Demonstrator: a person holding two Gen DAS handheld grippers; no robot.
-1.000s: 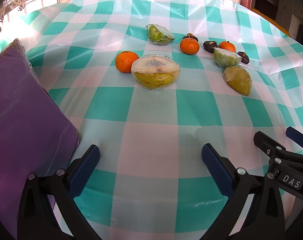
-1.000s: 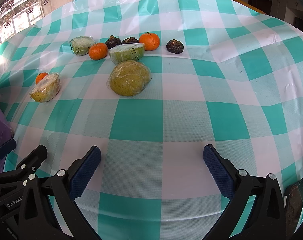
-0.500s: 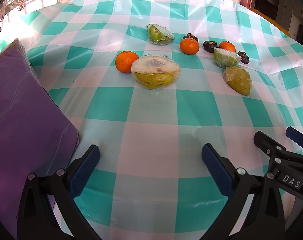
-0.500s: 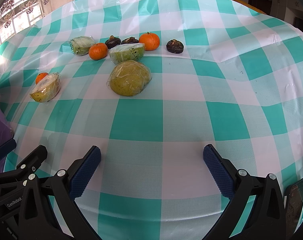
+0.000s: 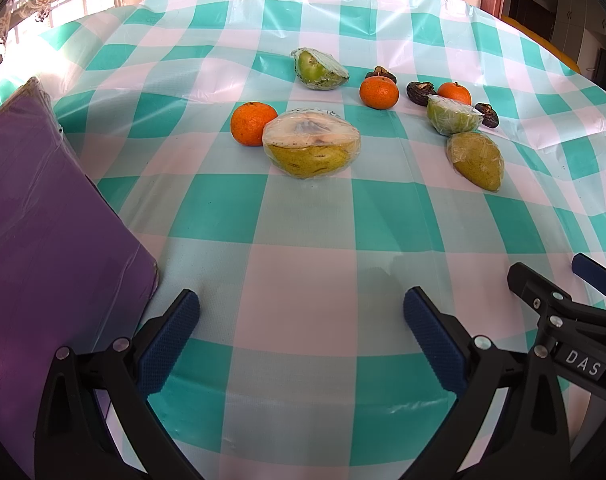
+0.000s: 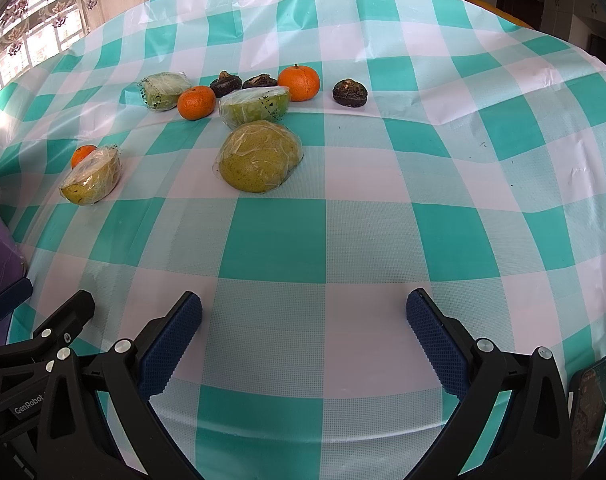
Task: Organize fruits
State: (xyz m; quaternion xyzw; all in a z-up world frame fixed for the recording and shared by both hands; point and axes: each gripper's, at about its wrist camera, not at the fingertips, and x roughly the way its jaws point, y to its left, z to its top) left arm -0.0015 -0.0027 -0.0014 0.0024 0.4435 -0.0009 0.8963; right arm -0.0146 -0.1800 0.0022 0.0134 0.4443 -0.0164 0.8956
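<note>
Fruit lies scattered on a teal-and-white checked tablecloth [image 5: 303, 216]. In the left wrist view a plastic-wrapped yellow-green fruit half [image 5: 311, 147] touches a tangerine [image 5: 252, 123]; beyond lie a wrapped green half [image 5: 319, 70], two more tangerines [image 5: 378, 93] [image 5: 454, 93], dark dried fruits [image 5: 421, 92], another green half [image 5: 453, 114] and a wrapped yellow half [image 5: 475, 161]. The right wrist view shows that yellow half [image 6: 260, 156] nearest. My left gripper [image 5: 301, 324] and my right gripper [image 6: 303, 326] both stand open and empty above the near cloth.
A purple board or bag [image 5: 43, 232] lies at the left, close to my left gripper's left finger. A phone [image 6: 591, 396] shows at the right wrist view's lower right. The right gripper's body [image 5: 563, 320] is beside my left gripper.
</note>
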